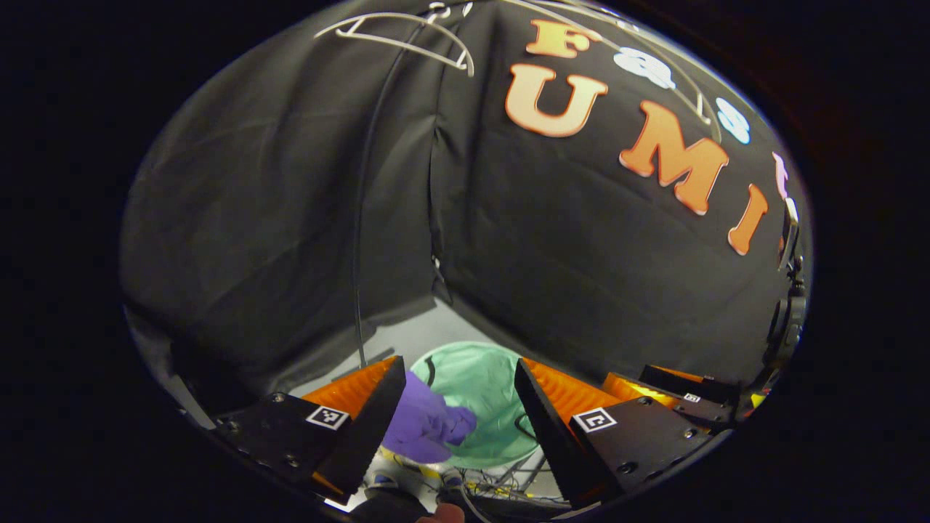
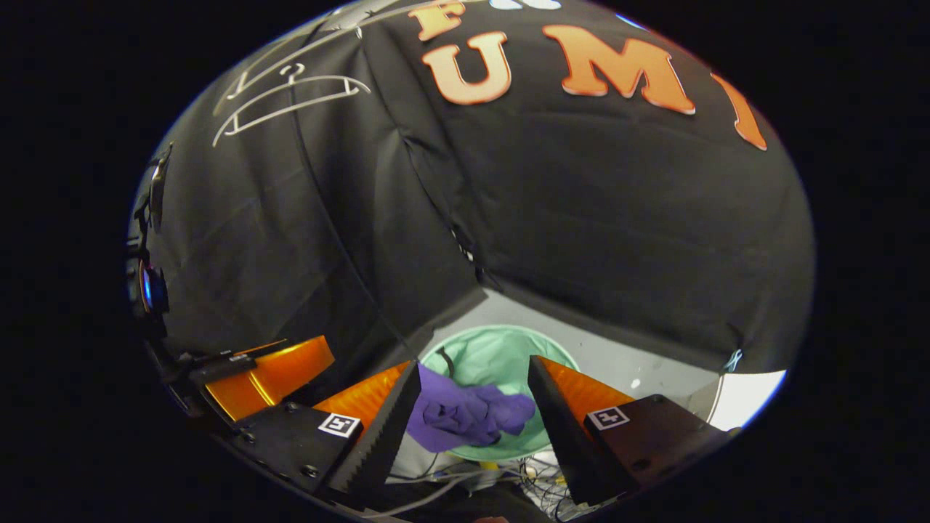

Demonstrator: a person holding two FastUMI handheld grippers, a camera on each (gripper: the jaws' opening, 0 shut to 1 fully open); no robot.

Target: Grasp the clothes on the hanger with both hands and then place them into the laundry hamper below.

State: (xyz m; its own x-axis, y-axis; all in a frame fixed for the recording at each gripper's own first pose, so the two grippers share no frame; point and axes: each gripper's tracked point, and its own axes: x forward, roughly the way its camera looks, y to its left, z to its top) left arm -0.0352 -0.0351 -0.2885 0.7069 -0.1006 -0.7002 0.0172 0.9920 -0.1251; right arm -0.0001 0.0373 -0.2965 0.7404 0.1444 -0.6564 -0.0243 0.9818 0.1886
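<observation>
Tangled cables [image 1: 501,483] on pale floor [image 2: 654,367]

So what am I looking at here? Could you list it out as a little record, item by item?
hanger: bare, hanging high against the booth wall
garment: purple, bunched, lying in the hamper
hamper: pale green, round, on the floor below
left gripper: fingers apart, holding nothing, above the hamper
right gripper: fingers apart, holding nothing, above the hamper
task stage: looks done, garment already dropped in

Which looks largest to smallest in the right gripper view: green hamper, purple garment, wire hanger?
1. Round pale green fabric hamper
2. Crumpled purple cloth garment
Thin bare white wire hanger: unsure; it spans wide, farther off.
</observation>
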